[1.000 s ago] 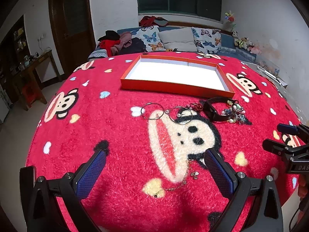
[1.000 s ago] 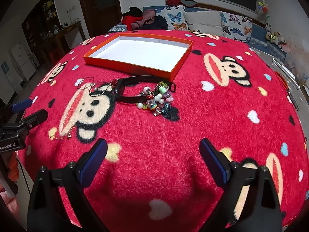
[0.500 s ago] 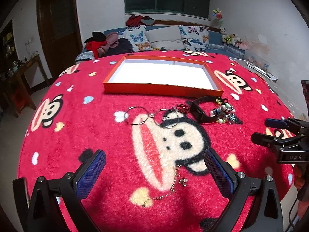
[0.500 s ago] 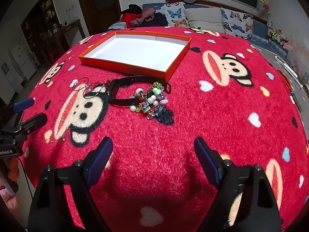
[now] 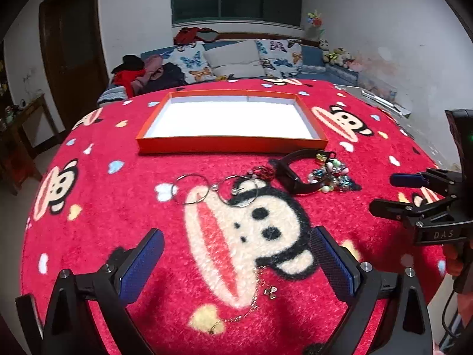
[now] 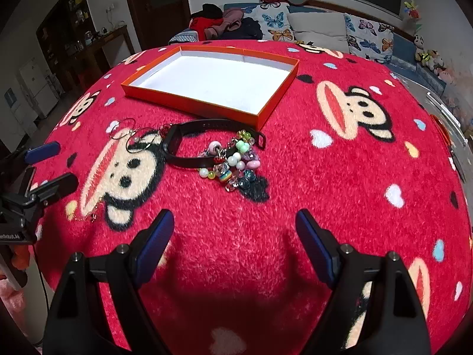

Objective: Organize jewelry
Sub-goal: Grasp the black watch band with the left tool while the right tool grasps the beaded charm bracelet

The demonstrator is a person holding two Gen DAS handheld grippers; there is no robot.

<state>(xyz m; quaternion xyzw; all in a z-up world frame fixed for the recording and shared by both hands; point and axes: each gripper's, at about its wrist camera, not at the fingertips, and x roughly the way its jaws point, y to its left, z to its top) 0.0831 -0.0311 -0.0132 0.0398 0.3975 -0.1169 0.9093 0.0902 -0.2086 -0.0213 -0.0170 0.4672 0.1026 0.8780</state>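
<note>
In the left wrist view the left gripper [image 5: 236, 254] sits at the bottom of the frame with its blue-padded fingers [image 5: 142, 263] spread wide apart and nothing between them, hovering over a fuzzy red blanket [image 5: 118, 207] printed with cartoon monkey faces. Low in the frame, right between the fingers, a thin gold chain [image 5: 251, 301] with a little charm trails across the cream part of a monkey face. Mid-frame there's a pair of big silver hoop earrings [image 5: 212, 189], and just right of them a black band [image 5: 295, 174] curled open with a clump of colourful beads [image 5: 331, 174] touching it. Above all that is a shallow orange tray [image 5: 233, 145] with a white inside, nothing in it. The right gripper [image 5: 414, 195] pokes in at the right edge, fingers parted too. In the right wrist view the right gripper [image 6: 233, 236] fills the bottom, pads well apart and empty. The beads [image 6: 233, 162] sit in the centre, pink, green, white and clear ones bunched up against the black band [image 6: 189, 145], hoops [image 6: 133, 139] to the left, tray [image 6: 189, 103] in the upper middle just beyond the band, and the left gripper [image 6: 47, 168] at the left edge.
</note>
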